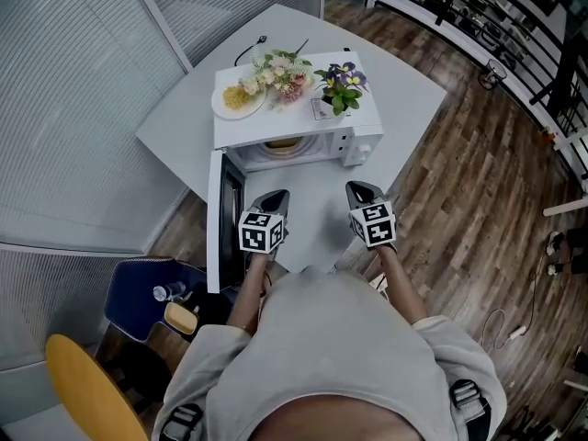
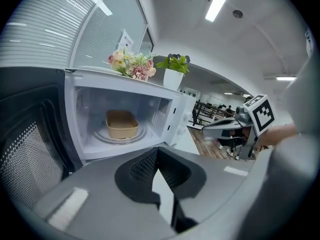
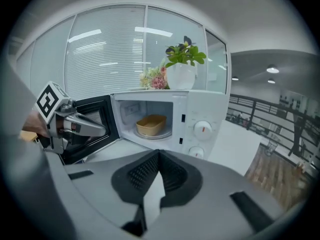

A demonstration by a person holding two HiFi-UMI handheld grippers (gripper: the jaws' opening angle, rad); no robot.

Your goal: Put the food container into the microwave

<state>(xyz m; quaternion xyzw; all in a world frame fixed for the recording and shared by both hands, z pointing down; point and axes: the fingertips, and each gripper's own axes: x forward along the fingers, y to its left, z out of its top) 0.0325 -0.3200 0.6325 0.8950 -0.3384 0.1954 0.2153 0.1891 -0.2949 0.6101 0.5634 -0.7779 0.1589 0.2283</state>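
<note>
food container [image 2: 122, 124] inside microwave [image 2: 173, 115] | left claw [image 2: 157, 150], right claw [image 3: 159, 152] closed, outside

You worked at white table [image 1: 409, 95], angled corner, upper centre of head view. Wood-plank floor [image 1: 478, 200] filled right side. Thin cable [image 1: 514, 324] lay on floor at lower right. Glass partition with closed blinds [image 1: 73, 81] ran down left side. Black railing [image 1: 478, 7] crossed upper right corner. Blue seat [image 1: 138, 297] stood lower left; yellow rounded shape [image 1: 87, 393] just below it, kind unclear. In left gripper view, long ceiling light strip [image 2: 220, 1] glowed at top, white ceiling around it.
</note>
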